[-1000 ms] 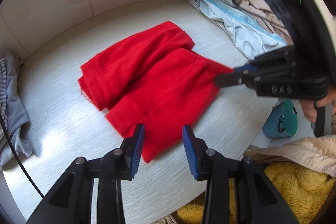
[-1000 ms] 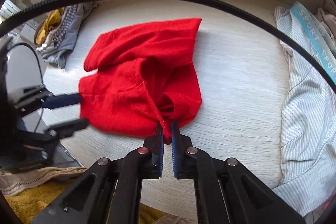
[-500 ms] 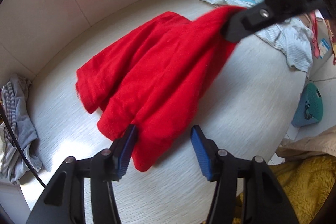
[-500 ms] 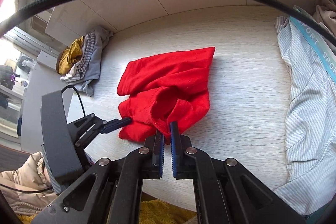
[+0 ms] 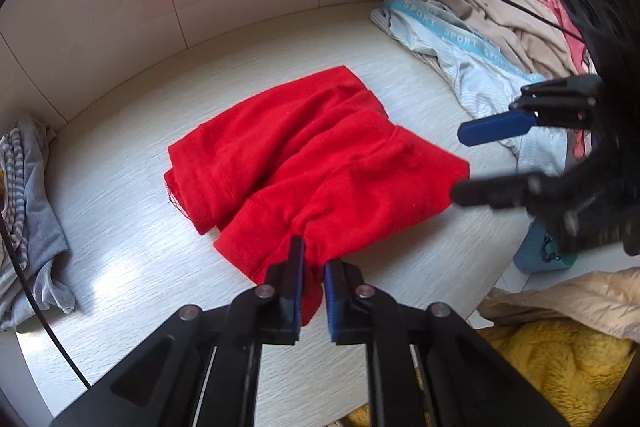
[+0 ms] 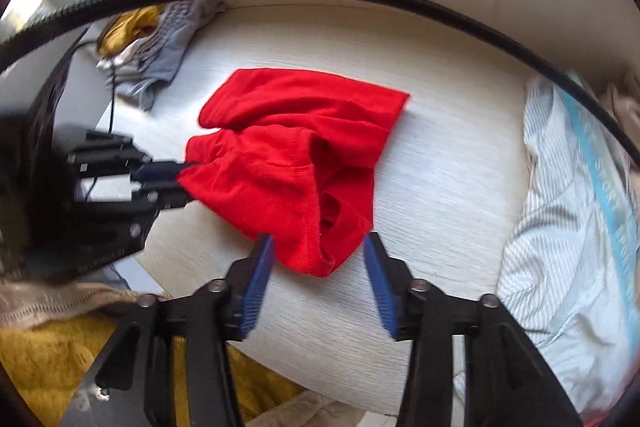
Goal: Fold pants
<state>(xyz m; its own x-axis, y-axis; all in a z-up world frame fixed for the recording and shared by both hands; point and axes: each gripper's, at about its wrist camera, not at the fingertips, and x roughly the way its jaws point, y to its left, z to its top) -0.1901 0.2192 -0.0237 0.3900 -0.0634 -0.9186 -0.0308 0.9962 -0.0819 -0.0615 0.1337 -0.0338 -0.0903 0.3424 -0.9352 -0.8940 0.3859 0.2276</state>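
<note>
Red pants (image 5: 304,163) are spread in a rumpled, partly folded heap in the middle of the pale wood-grain desk (image 5: 132,267). Way over on the left edge a grey striped garment (image 5: 28,211) is dumped, well apart from the pants. Moving right, the left gripper (image 5: 313,279) is seen clamped tight on the near corner of the pants, with red cloth pinched between its blue pads. In the right wrist view the same pinch is seen from the side, on the pants' left corner. Further right, the right gripper (image 6: 319,267) is caught mid-opening, its jaws well apart; the near hem of the pants lies between them, but it isn't touched by either pad. Off at the right end, a light striped garment (image 6: 560,227) with a blue "SPORT" band is piled beside some beige clothes (image 5: 500,19).
</note>
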